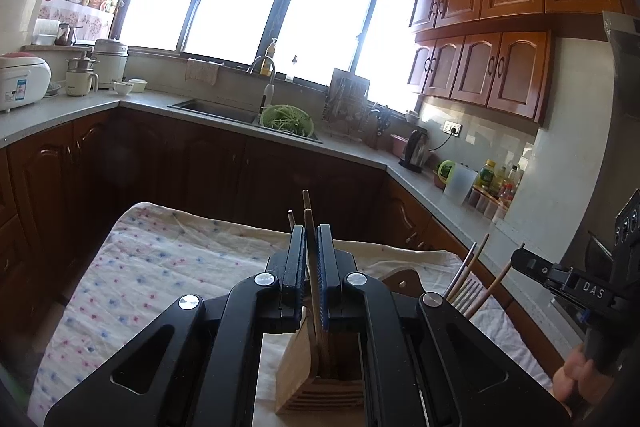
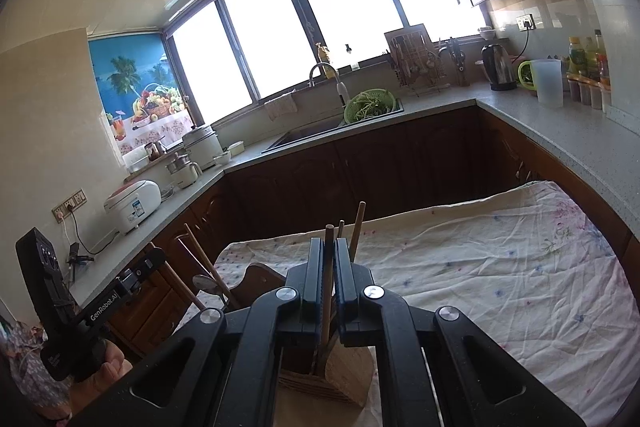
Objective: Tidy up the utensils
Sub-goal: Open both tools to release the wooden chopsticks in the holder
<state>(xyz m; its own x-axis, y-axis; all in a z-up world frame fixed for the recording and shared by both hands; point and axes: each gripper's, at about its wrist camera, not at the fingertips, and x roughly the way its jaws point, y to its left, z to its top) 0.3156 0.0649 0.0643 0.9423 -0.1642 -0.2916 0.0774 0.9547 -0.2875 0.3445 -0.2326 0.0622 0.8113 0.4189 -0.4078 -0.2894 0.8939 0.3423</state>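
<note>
1. Left tool (image 1: pixel 311 263) clamps a flat wooden utensil handle (image 1: pixel 309 227) above a slotted wooden holder (image 1: pixel 298 375).
2. Right tool (image 2: pixel 329 267) grips a thin wooden stick (image 2: pixel 328 259) over another wooden holder (image 2: pixel 348 375) on the floral-clothed bench (image 2: pixel 500 267).

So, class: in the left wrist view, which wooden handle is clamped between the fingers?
The tallest-looking middle wooden handle, pinched by the left gripper; the shorter handle beside it stands free.

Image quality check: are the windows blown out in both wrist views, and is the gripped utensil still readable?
Left wrist view: windows clipped to white, lower cabinets murky; the wooden handle in the left gripper reads clearly. Right wrist view: same clipped windows, strong fisheye bending; the handle in the right gripper stays sharp.
</note>
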